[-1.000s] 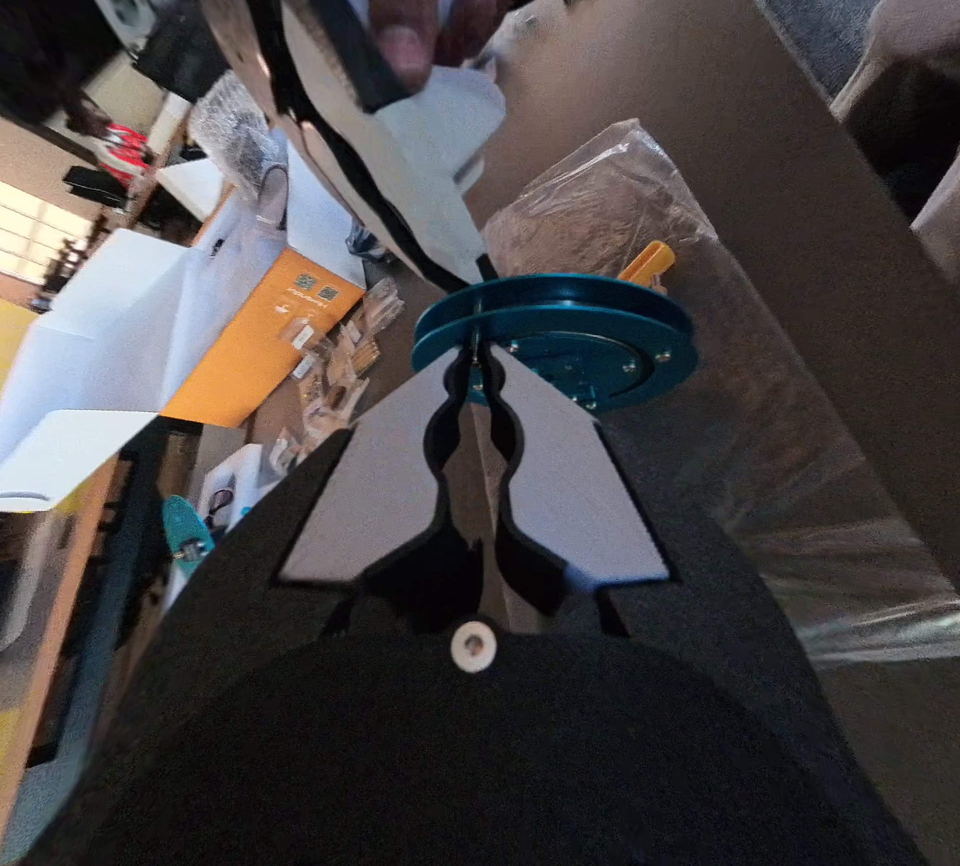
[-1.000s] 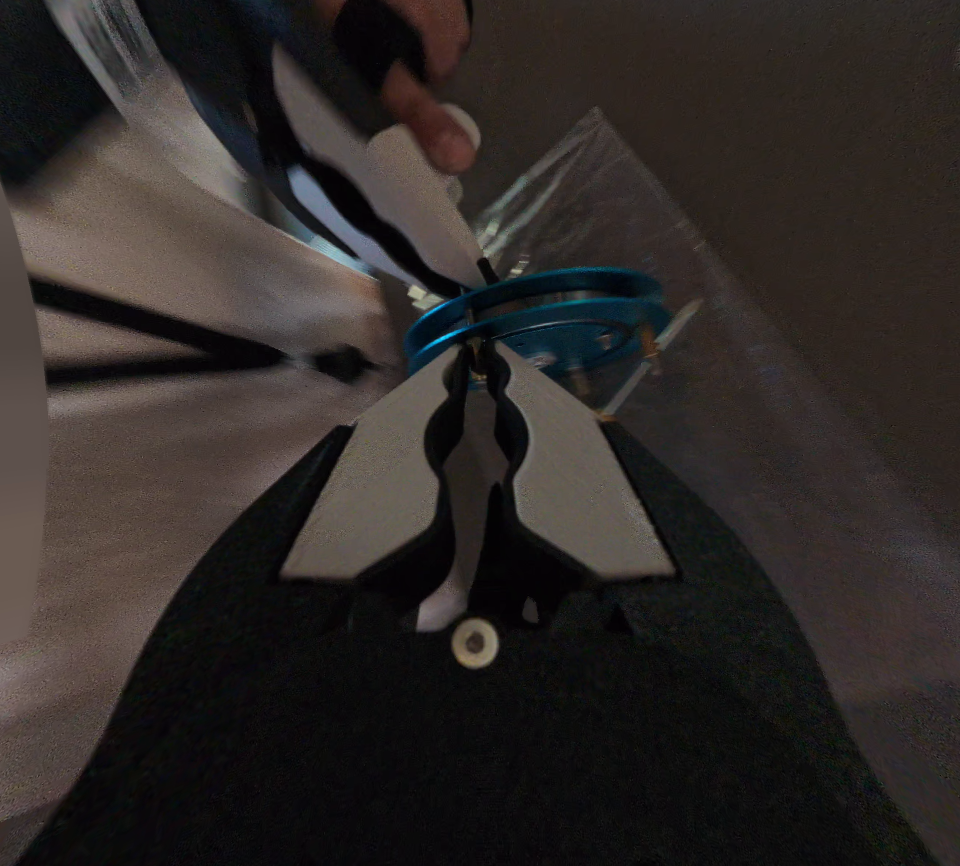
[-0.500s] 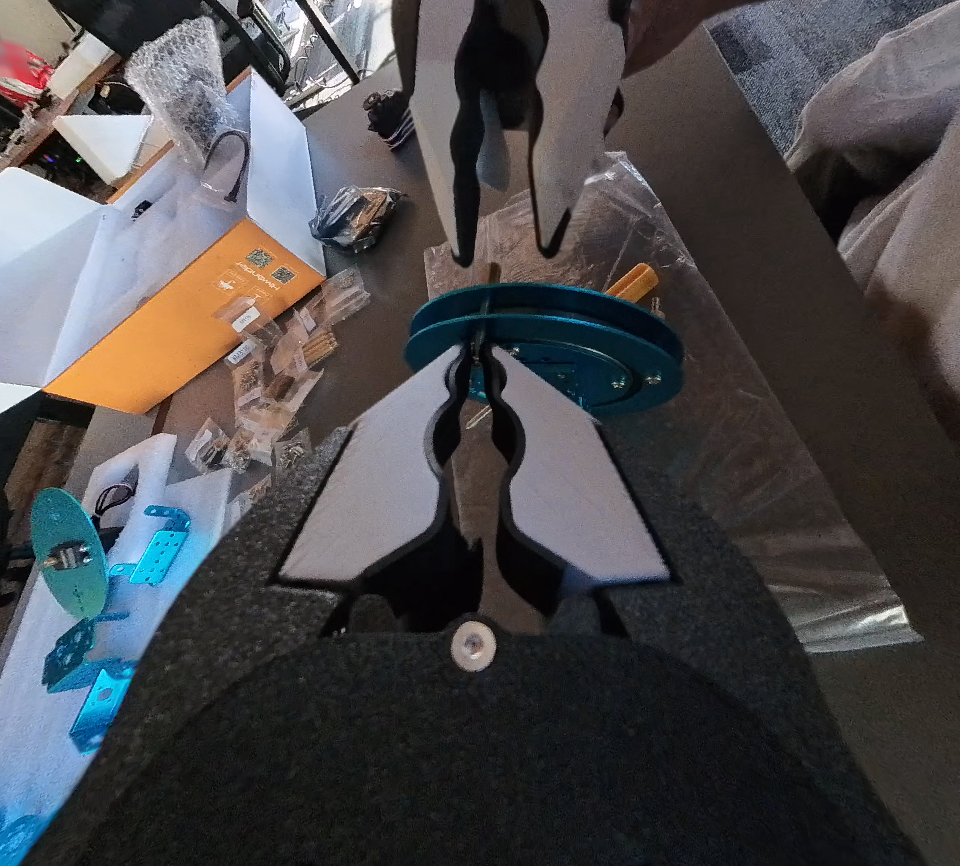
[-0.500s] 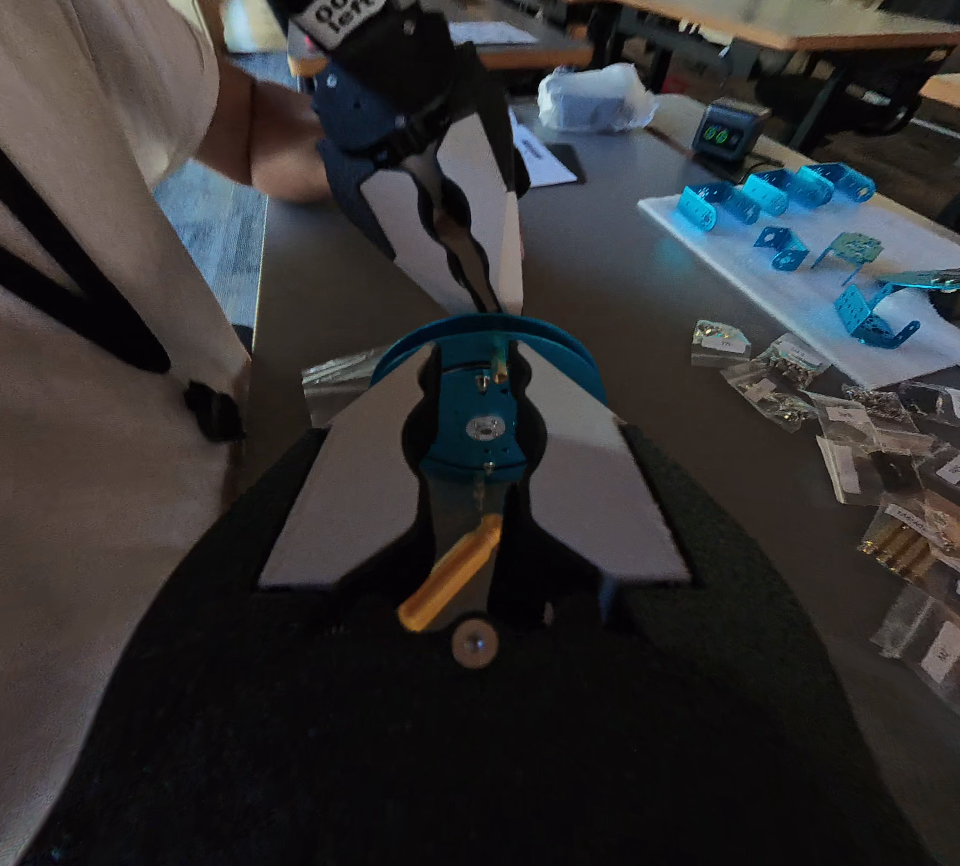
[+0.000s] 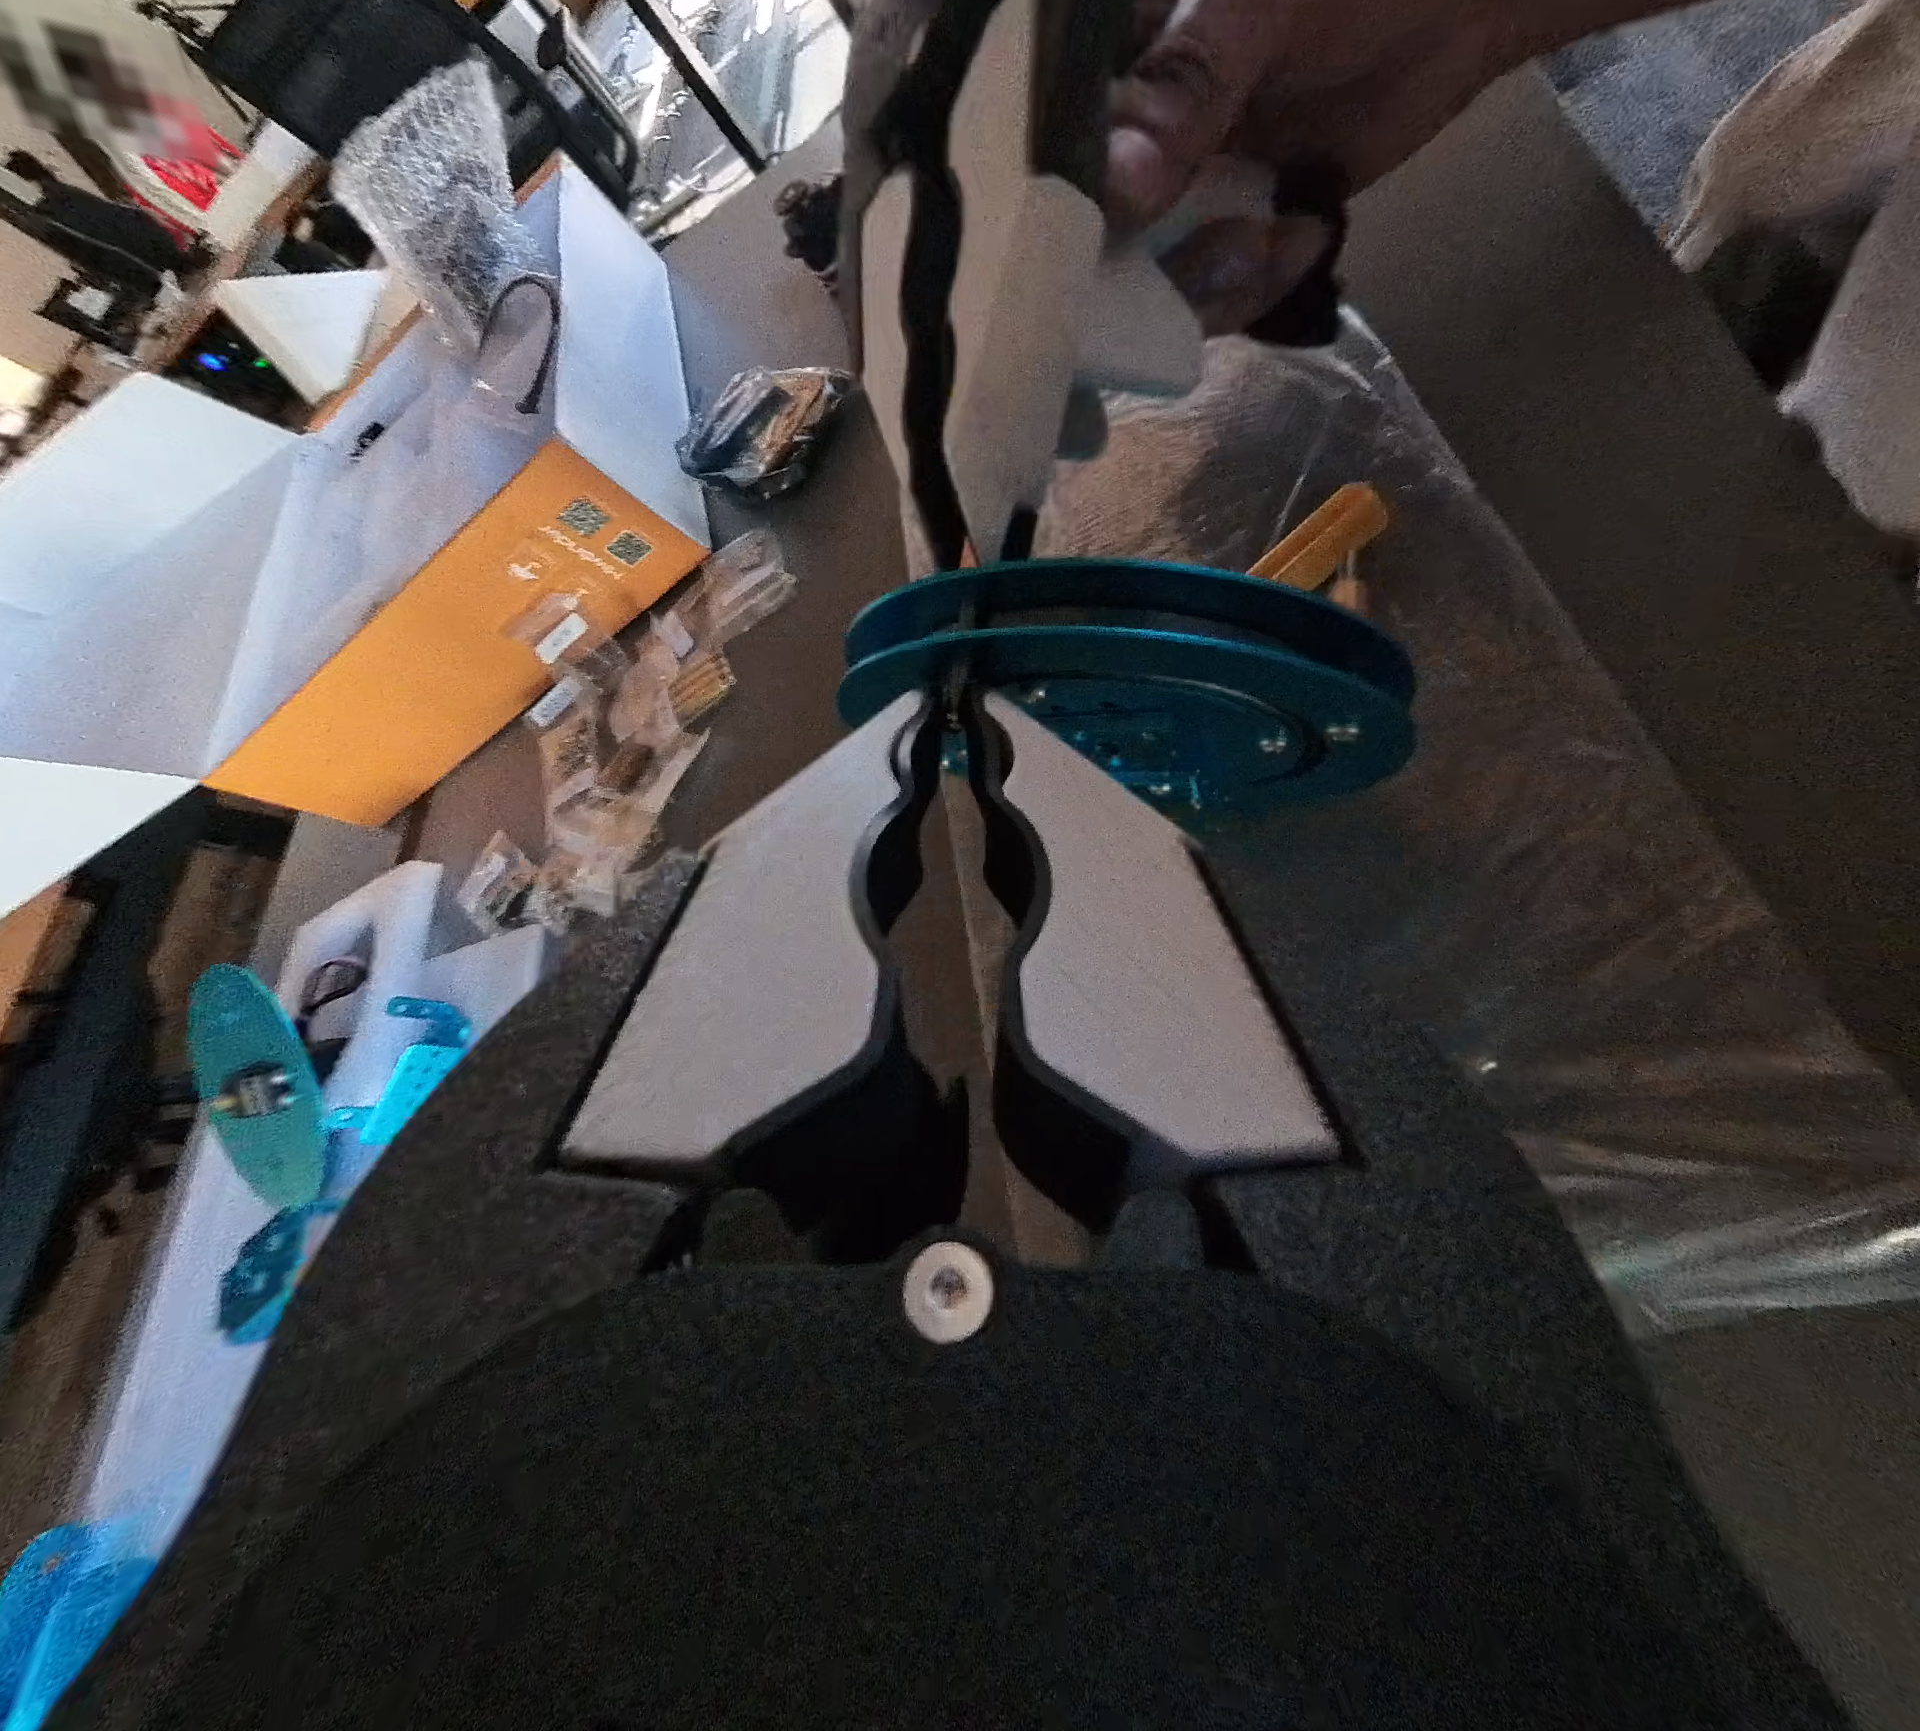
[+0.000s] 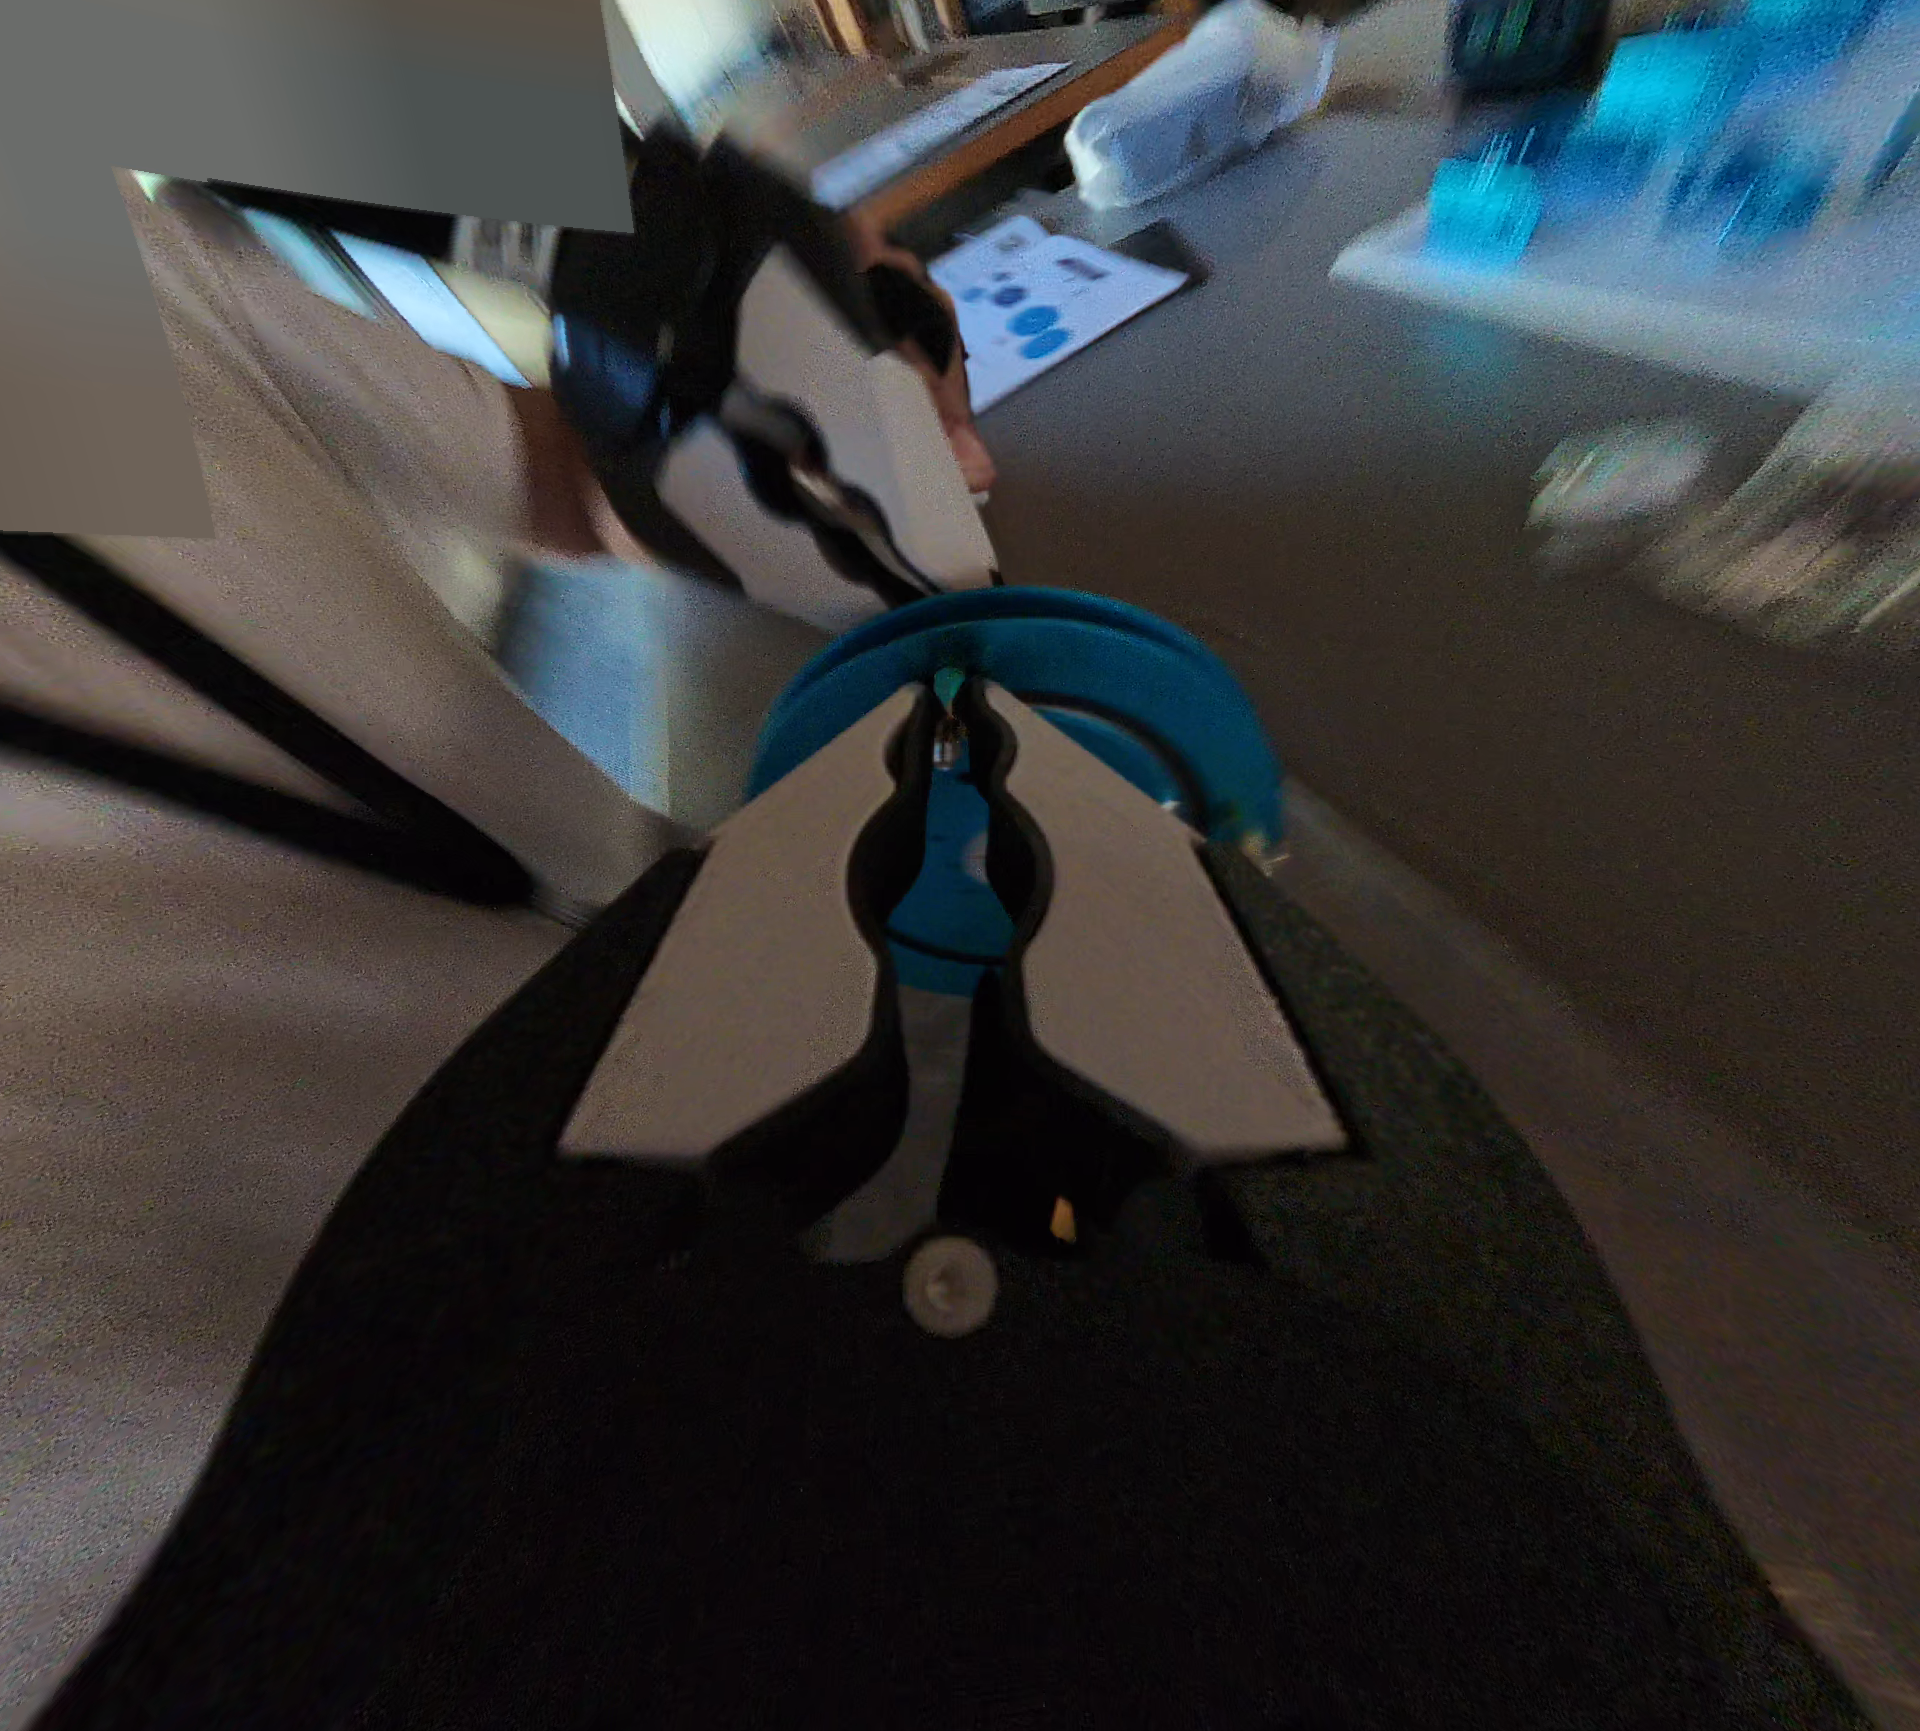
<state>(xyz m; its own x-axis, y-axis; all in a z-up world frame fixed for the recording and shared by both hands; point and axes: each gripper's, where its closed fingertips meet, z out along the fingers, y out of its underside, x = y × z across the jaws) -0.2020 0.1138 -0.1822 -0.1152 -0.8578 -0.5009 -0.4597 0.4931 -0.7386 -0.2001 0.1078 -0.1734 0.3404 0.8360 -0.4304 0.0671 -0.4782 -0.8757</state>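
disc (image 5: 1132, 642) pinched at rim by both grippers, frame centre | left gripper (image 5: 954, 725) clamped | right gripper (image 6: 961, 694) clamped | looks stiff, light, slick metal

Both wrist views close, facing opposite ways, sharing blue double disc (image 5: 1132, 673).

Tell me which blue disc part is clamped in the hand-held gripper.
The double-disc wheel over the clear bag, pinched by the left hand-held gripper; the single blue disc lies apart, far left.
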